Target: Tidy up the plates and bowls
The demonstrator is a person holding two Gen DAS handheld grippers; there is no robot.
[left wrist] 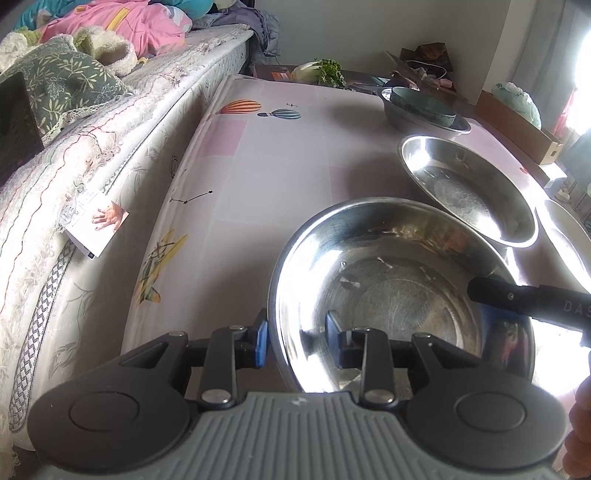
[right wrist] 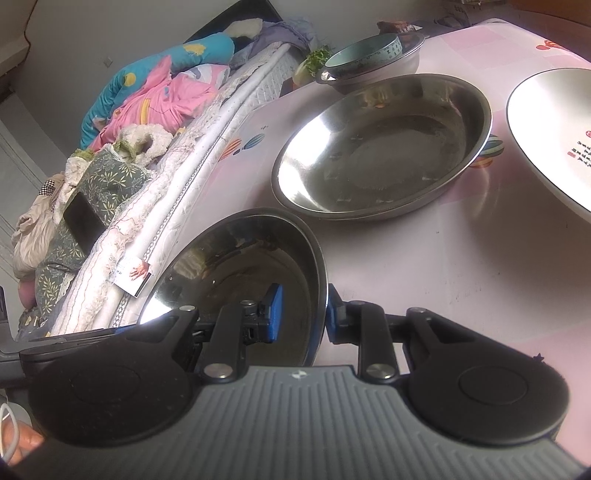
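We see a table (left wrist: 280, 177) under a pink balloon-print cloth, pushed against a bed (left wrist: 110, 155) heaped with bedding (right wrist: 162, 96). Plain pale walls (left wrist: 332, 26) stand behind; a window (left wrist: 581, 62) at the right glares with daylight.

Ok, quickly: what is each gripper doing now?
Left gripper: open, jaws astride the near steel bowl rim.
Right gripper: shut on the same bowl's rim.

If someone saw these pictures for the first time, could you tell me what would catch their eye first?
Probably the shiny steel bowl nearest the cameras, with the left gripper and right gripper each straddling its rim from opposite sides. Just behind it on the pink patterned tablecloth sits a second steel bowl. Beside the table, bright pink and blue bedding lies piled on a bed.
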